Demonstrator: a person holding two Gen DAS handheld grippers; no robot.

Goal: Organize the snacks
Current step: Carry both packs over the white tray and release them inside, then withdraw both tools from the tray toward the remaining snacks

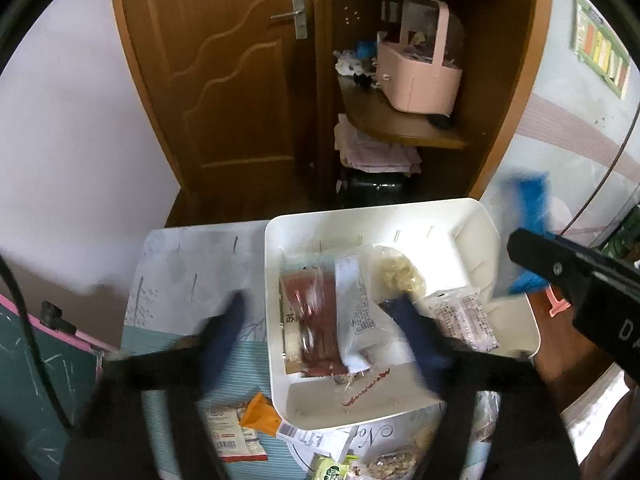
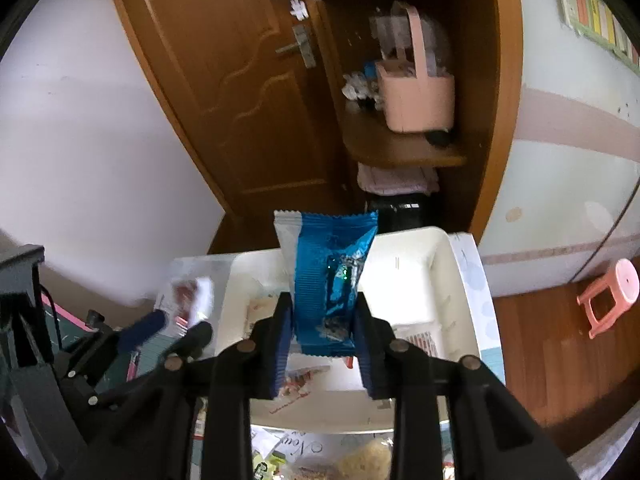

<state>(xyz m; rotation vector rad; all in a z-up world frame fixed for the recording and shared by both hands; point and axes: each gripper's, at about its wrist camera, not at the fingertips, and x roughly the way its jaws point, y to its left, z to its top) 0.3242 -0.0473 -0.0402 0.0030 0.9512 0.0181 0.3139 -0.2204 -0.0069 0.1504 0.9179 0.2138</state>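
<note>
A white bin (image 1: 492, 240) stands on the table and holds several snack packets, among them a red-brown one (image 1: 316, 320) and a clear bag of pale pieces (image 1: 396, 272). My left gripper (image 1: 324, 320) hangs open over the bin's left side, blurred, with a clear packet falling between its fingers. My right gripper (image 2: 323, 320) is shut on a blue foil snack packet (image 2: 328, 264) and holds it upright above the bin (image 2: 440, 280). The right gripper and blue packet (image 1: 528, 208) also show at the right of the left wrist view.
More snack packets (image 1: 236, 432) lie on the table in front of the bin. A wooden door (image 1: 240, 80) and a shelf with a pink basket (image 1: 420, 76) stand behind the table. A pink stool (image 2: 608, 296) stands on the floor at the right.
</note>
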